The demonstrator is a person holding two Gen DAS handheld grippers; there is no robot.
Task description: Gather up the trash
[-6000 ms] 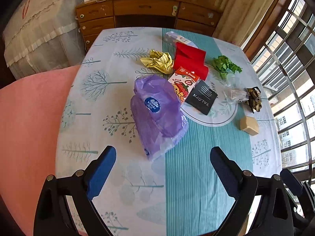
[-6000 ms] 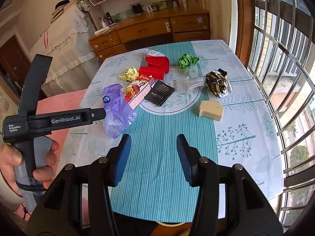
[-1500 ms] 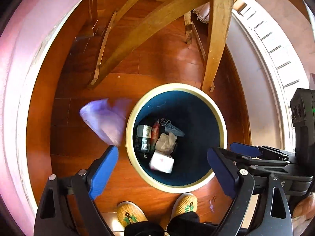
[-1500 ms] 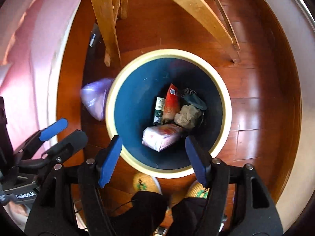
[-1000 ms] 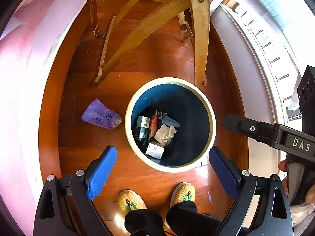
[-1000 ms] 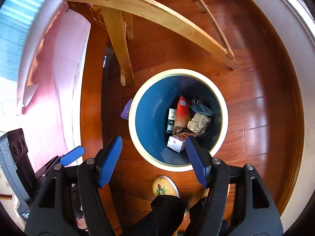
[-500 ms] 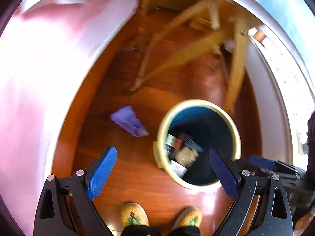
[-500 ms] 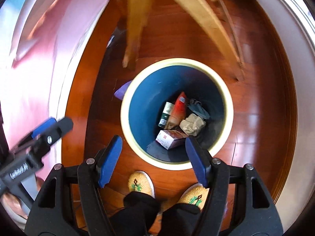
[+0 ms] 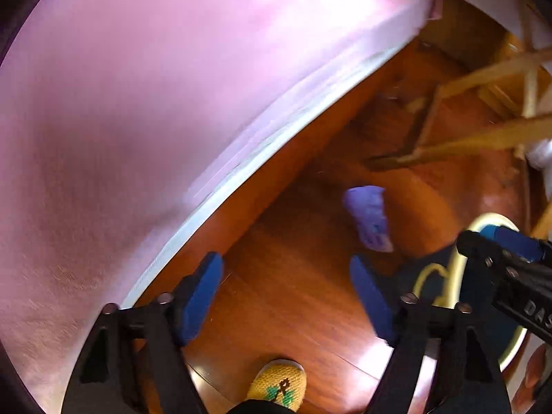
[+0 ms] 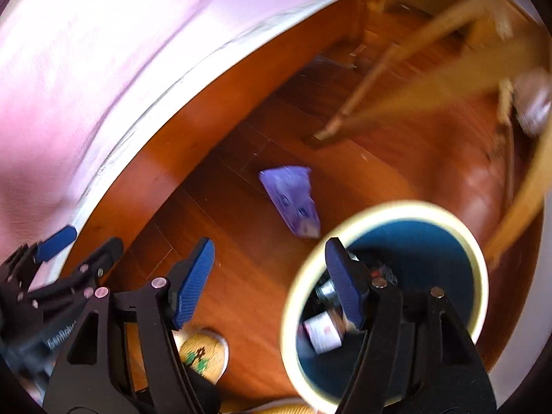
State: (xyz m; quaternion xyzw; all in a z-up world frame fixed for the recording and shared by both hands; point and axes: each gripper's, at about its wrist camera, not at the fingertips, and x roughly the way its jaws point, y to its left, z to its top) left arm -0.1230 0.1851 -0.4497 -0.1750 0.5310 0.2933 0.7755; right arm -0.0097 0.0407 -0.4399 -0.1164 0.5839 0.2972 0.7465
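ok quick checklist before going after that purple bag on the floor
1. Purple bag in the bin: not ok, it lies on the wood floor beside the bin.
2. Bag within view of both cameras: ok, also seen in the left wrist view.
3. Left gripper free: ok, jaws open with nothing between them.
4. Right gripper free: ok, jaws open and empty.
5. Path to the bag clear: ok, bare floor lies between the left gripper and the bag.
6. Picture sharp enough to aim: not ok, both views are motion-blurred.
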